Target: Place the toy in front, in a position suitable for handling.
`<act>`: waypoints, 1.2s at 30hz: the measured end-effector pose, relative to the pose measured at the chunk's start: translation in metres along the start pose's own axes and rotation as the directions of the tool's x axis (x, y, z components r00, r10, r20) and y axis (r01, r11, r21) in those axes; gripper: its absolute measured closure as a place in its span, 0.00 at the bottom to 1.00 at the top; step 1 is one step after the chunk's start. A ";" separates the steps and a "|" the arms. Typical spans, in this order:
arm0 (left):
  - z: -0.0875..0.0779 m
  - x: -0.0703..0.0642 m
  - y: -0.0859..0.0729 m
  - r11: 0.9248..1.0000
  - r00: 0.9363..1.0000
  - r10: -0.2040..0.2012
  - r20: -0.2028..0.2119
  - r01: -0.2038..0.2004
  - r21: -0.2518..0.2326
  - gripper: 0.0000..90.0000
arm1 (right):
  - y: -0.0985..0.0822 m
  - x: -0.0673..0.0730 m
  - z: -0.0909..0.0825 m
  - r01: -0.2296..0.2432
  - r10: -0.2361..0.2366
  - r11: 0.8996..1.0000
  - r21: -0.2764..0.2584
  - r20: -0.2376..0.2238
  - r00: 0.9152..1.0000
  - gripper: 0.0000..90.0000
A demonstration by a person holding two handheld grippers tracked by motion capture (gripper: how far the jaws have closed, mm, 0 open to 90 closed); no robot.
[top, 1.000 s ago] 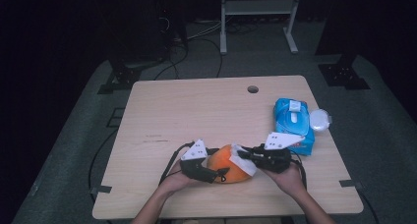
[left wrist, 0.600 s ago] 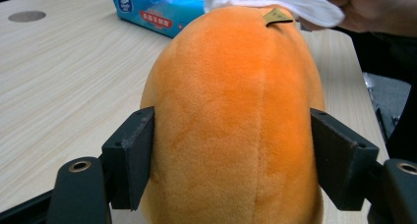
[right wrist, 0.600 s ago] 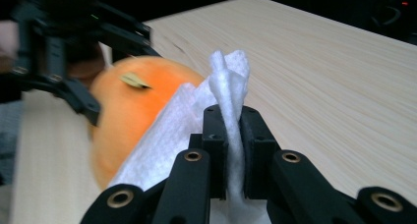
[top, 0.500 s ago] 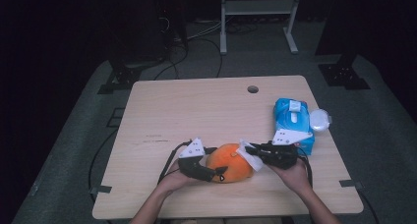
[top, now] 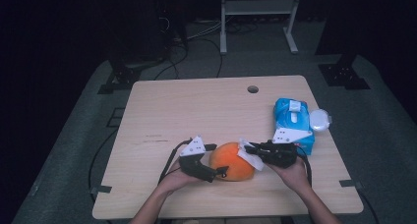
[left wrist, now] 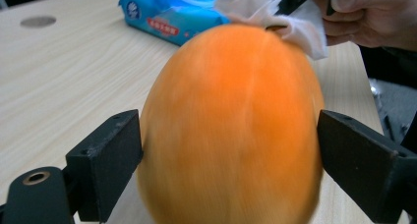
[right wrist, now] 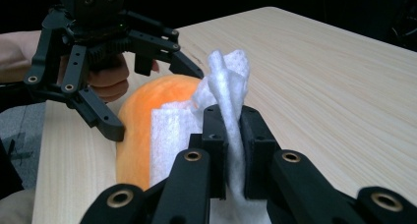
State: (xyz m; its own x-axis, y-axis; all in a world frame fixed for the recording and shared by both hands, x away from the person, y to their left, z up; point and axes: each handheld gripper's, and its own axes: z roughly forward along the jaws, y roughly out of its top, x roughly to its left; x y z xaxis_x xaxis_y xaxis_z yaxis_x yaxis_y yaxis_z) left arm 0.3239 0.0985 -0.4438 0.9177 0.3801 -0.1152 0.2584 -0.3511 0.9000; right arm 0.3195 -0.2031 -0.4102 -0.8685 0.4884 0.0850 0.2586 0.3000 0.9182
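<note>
At the near edge of the tabletop (top: pixel 162 111) the person's two hands meet over an orange fruit (top: pixel 231 161), which lies on its side just in front of them, between the two grippers. The left gripper (top: pixel 222 172) has its jaws set wide about the fruit's end; they have just been opening, and in the left gripper view the fruit (left wrist: pixel 231 121) sits between the black pads with a slight gap at each side, so it appears released rather than clamped. The right gripper (top: pixel 247 149) has its jaws closed narrow on a folded white wipe (right wrist: pixel 223 101), whose free end is laid against the fruit's upper right side. Judgement: the step in hand is wiping the fruit, with the left gripper steadying or re-seating it. The next move calls for the left jaws to take the fruit again or turn it, so that the wipe can be drawn over an uncleaned part without the fruit rolling. The fruit is smooth, egg-shaped and evenly orange, with no marks discernible; its surface is blurred in the left gripper view. Farther back on the right lies a blue wipes pack (top: pixel 293 121), with a small white lid (top: pixel 319 120) just beside it.
</note>
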 end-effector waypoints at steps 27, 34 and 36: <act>0.010 -0.034 0.014 0.990 0.990 0.139 -0.039 -0.138 0.021 0.31 | 0.025 0.047 0.023 0.173 -0.170 0.984 0.028 -0.087 0.982 0.91; 0.010 -0.033 0.010 0.992 0.992 0.128 -0.018 -0.129 -0.016 0.23 | 0.023 0.031 0.014 0.147 -0.146 0.989 0.030 -0.032 0.989 0.91; 0.010 -0.028 0.009 0.996 0.996 0.084 -0.017 -0.084 -0.024 0.15 | 0.019 0.023 0.008 0.121 -0.121 0.992 0.036 -0.018 0.993 0.91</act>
State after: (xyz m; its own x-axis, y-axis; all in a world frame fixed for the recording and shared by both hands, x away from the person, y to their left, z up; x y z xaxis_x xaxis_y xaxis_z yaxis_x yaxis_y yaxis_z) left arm 0.3040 0.0760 -0.4367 0.9309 0.3639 -0.0324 0.1732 -0.3616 0.9161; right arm 0.3081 -0.1796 -0.3943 -0.9010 0.4335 -0.0193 0.1662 0.3860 0.9074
